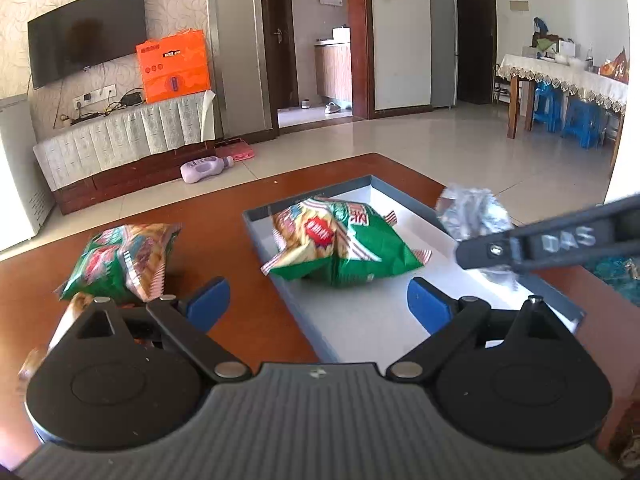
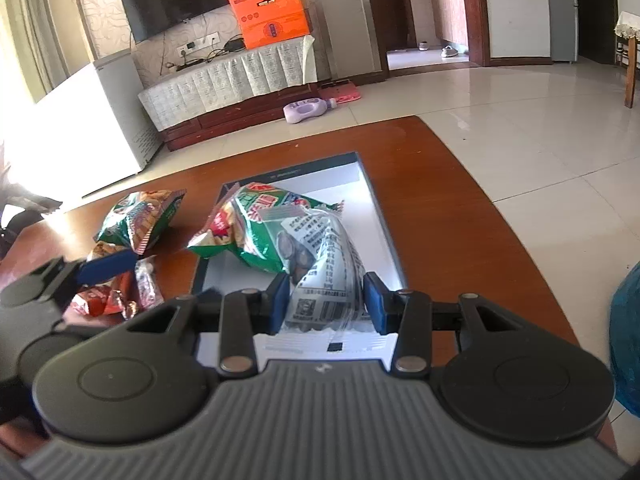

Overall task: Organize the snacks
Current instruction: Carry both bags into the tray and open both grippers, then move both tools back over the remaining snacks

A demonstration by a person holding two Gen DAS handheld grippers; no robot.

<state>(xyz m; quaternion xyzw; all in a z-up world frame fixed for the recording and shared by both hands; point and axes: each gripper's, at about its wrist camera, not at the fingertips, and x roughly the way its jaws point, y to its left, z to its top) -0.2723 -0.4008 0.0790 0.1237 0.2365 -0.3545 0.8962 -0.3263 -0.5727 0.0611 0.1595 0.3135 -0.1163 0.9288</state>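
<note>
A green snack bag lies in the shallow grey-rimmed tray on the brown wooden table, toward the tray's far end and leaning over its left rim in the right wrist view. A second green bag lies on the table well left of the tray, and small red-wrapped snacks sit nearer, just beside the tray's near left corner.

The right gripper is angled downward above the tray's near end, its blue pads clamped on a clear packet printed with text and a barcode; the packet sticks up and away from the pads, over the tray. In the left wrist view the same packet shows as a silvery blur at the tip of that gripper, at the tray's right side.

The left gripper tilts downward over the tray's near left edge, its jaws spread wide with nothing between them; the first green bag lies just beyond its fingertips.
</note>
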